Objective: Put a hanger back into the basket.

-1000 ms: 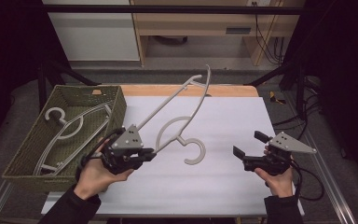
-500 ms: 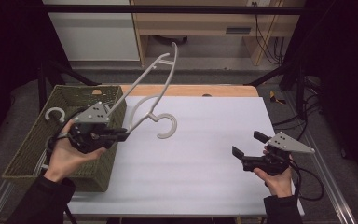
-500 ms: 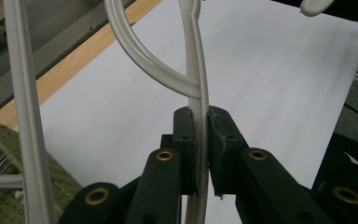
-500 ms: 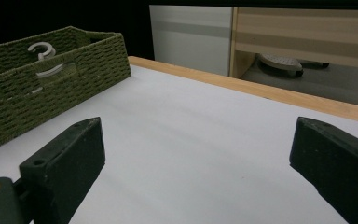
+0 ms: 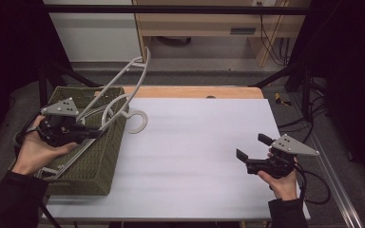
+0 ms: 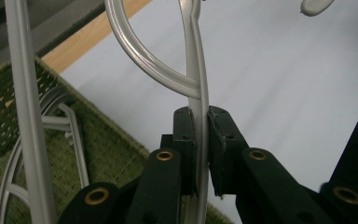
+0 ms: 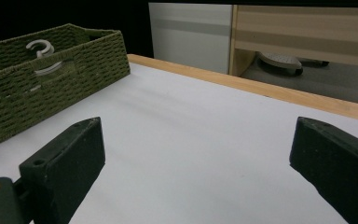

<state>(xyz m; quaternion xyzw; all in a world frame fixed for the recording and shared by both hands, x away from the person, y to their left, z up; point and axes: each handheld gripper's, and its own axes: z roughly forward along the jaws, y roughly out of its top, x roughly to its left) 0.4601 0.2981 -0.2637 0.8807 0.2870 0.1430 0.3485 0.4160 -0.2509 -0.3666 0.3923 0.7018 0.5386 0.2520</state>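
At the near edge of a white table (image 5: pixel 195 156), a person's right hand (image 5: pixel 281 183) holds the right gripper (image 5: pixel 252 151) just above the bare surface, its jaws spread wide with nothing between them; in the right gripper view the two black jaws stand far apart over the white tabletop. On the other side, the left hand (image 5: pixel 38 149) holds the left gripper (image 5: pixel 94 134) over a green woven basket (image 5: pixel 97 166), jaws clamped tight on a thin bar of a pale plastic hanger (image 5: pixel 123 90). The left gripper view shows that bar pinched between the pads (image 6: pixel 186 140), with a curved arm of the hanger branching off just above them. The hanger rises tilted from the gripper, its hook (image 5: pixel 138 121) hanging past the basket's rim above the table. At least one more hanger (image 6: pixel 70 135) lies inside the basket, though how many is hard to tell. Beyond the table's wooden far edge (image 5: pixel 195 92) stands a wooden cabinet (image 5: pixel 204 21).
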